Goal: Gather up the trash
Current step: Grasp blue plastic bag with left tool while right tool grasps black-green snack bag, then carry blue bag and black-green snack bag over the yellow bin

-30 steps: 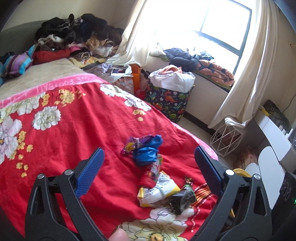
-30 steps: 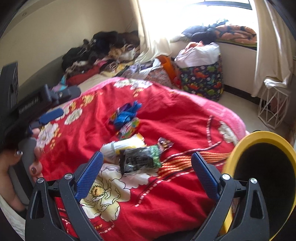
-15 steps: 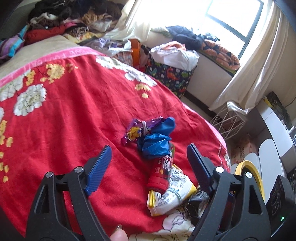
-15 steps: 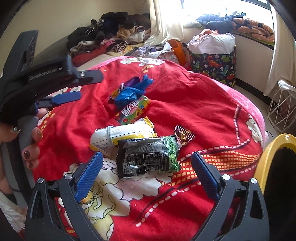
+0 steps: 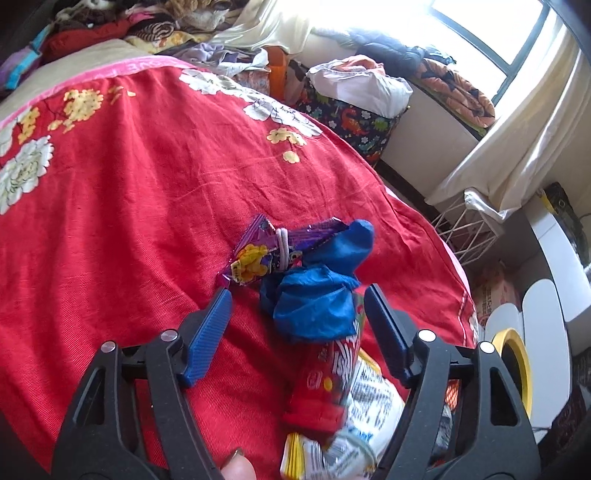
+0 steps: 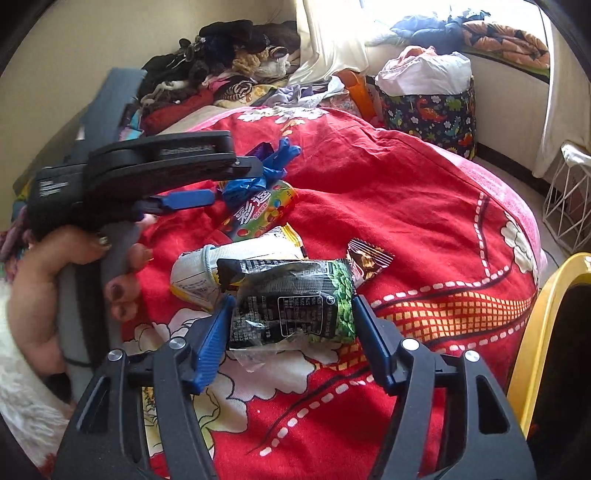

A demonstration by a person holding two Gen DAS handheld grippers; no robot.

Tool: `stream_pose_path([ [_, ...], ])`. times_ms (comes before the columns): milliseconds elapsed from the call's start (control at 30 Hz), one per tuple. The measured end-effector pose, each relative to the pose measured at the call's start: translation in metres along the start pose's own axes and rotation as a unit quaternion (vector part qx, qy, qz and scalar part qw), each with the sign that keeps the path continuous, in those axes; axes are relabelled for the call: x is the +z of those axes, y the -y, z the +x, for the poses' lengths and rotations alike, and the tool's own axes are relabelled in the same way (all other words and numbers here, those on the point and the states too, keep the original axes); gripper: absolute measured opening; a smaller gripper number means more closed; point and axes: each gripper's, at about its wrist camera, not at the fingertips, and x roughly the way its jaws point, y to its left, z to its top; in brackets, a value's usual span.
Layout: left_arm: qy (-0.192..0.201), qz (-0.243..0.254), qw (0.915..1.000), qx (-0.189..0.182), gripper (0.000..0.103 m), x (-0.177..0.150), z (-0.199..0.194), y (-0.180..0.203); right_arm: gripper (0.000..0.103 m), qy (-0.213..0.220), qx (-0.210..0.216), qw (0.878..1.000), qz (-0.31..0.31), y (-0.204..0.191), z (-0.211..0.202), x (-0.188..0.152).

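The bed (image 6: 424,192) wears a red flowered cover. On it lie a purple wrapper (image 5: 258,254), a crumpled blue bag (image 5: 317,302), a red candy packet (image 5: 328,380), a white-and-yellow packet (image 6: 236,258), a black-and-green packet (image 6: 291,302) and a small brown wrapper (image 6: 367,260).

This is a lived-in bedroom in a home. A bed (image 5: 129,206) spread with a red flowered cover fills the room, clothes (image 6: 236,59) are heaped along the wall behind it, a dinosaur-print laundry basket (image 6: 432,114) stands beside it, and pale curtains (image 5: 517,147) hang at a bright window (image 5: 491,33).
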Motion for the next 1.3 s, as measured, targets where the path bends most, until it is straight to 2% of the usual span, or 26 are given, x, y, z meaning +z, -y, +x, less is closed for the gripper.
stream_pose_path([
  [67,-0.005,-0.011,0.9999,-0.008,0.055,0.001,0.005,-0.002,0.062,0.003,0.003,1.000,0.008,0.003,-0.004,-0.002],
  [200,-0.009,-0.012,0.9998,-0.011,0.028,-0.002,0.006,-0.001,0.062,0.014,0.006,1.000,0.025,0.008,-0.015,-0.007],
  [300,-0.003,-0.008,0.9999,-0.013,0.018,-0.006,0.000,0.003,0.062,0.022,0.007,0.999,0.036,0.012,-0.024,-0.010],
  [633,0.025,0.008,0.9984,-0.049,0.014,-0.028,-0.039,0.022,0.062,0.035,0.008,0.998,0.060,0.017,-0.048,-0.021],
  [933,0.052,0.029,0.9963,-0.062,0.014,-0.043,-0.078,0.036,0.062,0.042,0.011,0.997,0.065,0.017,-0.065,-0.028],
  [1300,0.060,0.042,0.9946,-0.074,0.014,-0.053,-0.104,0.049,0.062,0.074,0.007,0.995,0.064,0.017,-0.091,-0.024],
])
